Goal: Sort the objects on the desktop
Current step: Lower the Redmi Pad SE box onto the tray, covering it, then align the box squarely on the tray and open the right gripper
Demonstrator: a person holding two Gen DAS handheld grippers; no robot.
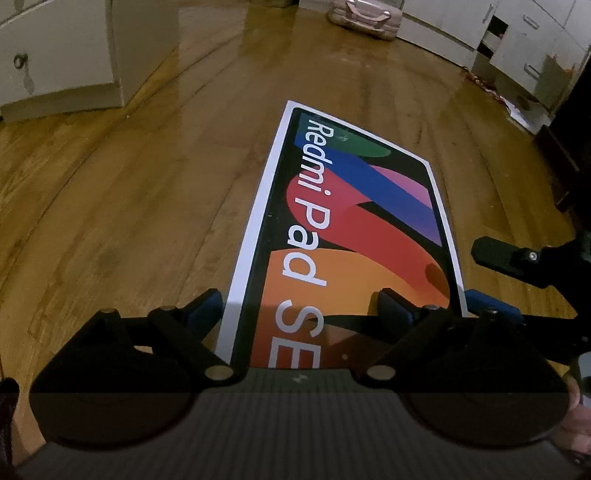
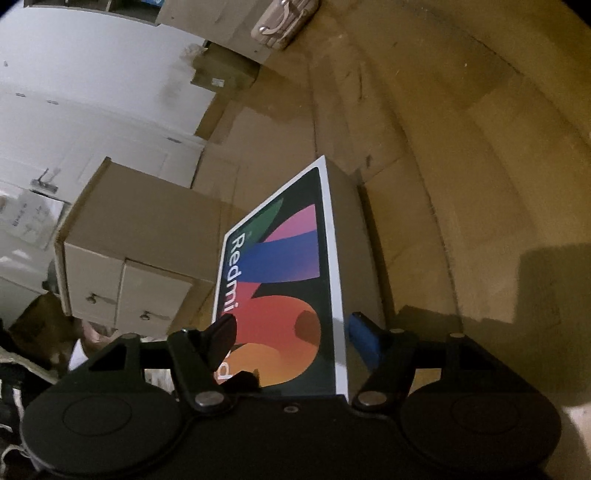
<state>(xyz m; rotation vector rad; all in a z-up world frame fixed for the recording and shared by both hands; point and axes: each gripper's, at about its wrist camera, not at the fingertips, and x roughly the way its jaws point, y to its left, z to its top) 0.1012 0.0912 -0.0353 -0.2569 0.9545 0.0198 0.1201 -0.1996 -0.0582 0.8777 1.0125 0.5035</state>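
Note:
A flat white Redmi Pad SE box [image 1: 354, 229] with a colourful printed lid is held up above a wooden floor. My left gripper [image 1: 303, 306] straddles its near left edge: one blue-padded finger sits outside the left edge, the other lies on the lid. The jaws do not pinch it. My right gripper [image 2: 291, 336] is shut on the same box [image 2: 280, 280], one finger on the lid, the blue-padded finger on the box's side. The right gripper's fingers also show at the right of the left wrist view [image 1: 495, 254].
A wooden floor [image 1: 147, 192] lies below. White cabinets [image 1: 55, 55] stand at the left, white drawers [image 1: 524, 48] at the far right, a pink bag [image 1: 364, 16] at the back. A cardboard-coloured drawer unit [image 2: 140, 251] stands left of the box in the right wrist view.

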